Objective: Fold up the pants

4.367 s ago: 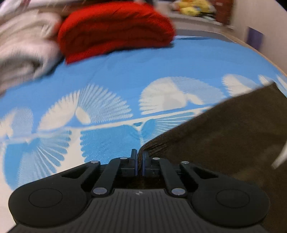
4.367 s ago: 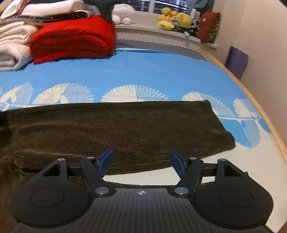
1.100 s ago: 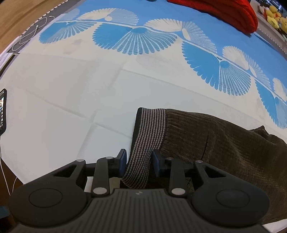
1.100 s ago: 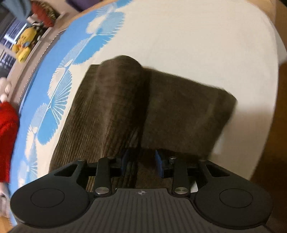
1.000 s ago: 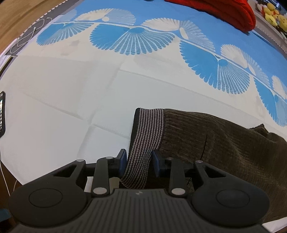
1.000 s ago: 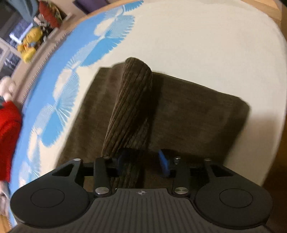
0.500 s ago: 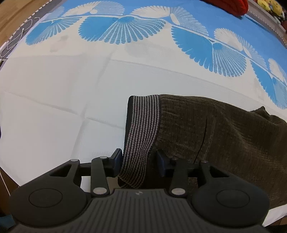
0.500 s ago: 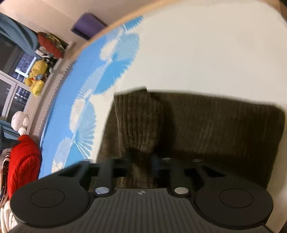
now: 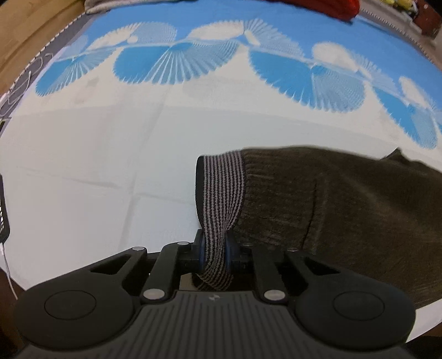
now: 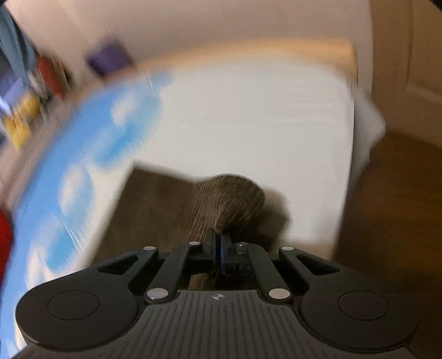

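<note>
One pair of brown corduroy pants [image 9: 345, 210] lies on the bed [image 9: 110, 165], which wears a blue-and-white fan-print sheet. Its striped waistband [image 9: 221, 193] runs toward 12 o'clock from the left tongs [image 9: 215, 250], which are closing on it. The right tongs [image 10: 218, 243] are pinched shut on a raised corduroy fold [image 10: 229, 198]. A red blanket [image 9: 331, 7] sits at 1 o'clock.

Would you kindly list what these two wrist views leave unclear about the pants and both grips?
- Left wrist view: pants run off the right edge; left gripper, closing on the striped waistband, hides the pinched part.
- Right wrist view: motion blur smears everything; right gripper hides the fabric it pinches.
</note>
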The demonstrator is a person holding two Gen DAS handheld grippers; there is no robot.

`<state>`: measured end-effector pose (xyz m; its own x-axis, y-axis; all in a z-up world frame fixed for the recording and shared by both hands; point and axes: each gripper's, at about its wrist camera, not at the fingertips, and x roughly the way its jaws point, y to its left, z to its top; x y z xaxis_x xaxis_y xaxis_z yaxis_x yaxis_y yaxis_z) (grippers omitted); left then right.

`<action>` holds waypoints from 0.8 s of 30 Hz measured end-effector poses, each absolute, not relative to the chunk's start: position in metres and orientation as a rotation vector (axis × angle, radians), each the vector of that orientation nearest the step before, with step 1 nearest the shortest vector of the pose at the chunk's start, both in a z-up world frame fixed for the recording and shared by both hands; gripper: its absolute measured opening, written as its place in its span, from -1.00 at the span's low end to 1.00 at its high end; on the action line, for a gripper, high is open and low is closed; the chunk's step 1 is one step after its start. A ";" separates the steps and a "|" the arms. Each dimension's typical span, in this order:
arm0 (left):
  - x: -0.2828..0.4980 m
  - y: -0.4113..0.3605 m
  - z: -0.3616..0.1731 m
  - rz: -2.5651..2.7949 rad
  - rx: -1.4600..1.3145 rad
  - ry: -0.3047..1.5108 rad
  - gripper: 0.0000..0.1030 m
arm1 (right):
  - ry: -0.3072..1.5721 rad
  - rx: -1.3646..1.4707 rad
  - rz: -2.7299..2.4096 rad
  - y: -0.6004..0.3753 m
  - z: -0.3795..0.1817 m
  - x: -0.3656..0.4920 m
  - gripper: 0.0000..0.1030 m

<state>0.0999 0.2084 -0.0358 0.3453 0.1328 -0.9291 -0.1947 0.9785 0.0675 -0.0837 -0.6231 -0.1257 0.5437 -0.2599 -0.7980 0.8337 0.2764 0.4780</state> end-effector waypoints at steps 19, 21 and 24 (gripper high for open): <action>0.091 0.215 -0.029 0.205 -0.038 1.227 -0.37 | 0.836 0.926 -0.951 -0.630 -0.138 -0.079 -0.93; 0.088 0.218 -0.016 0.238 -0.025 1.155 -0.26 | 0.802 0.888 -0.987 -0.628 -0.128 -0.079 -0.86; 0.080 0.215 0.011 0.214 -0.025 0.976 -0.24 | 0.709 0.767 -1.022 -0.617 -0.102 -0.078 -0.62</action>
<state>0.0796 0.2151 0.0106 0.5409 0.1692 -0.8239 -0.1916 0.9786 0.0752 -0.0782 -0.6170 -0.1020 0.3549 -0.4684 -0.8091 0.9218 0.3194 0.2195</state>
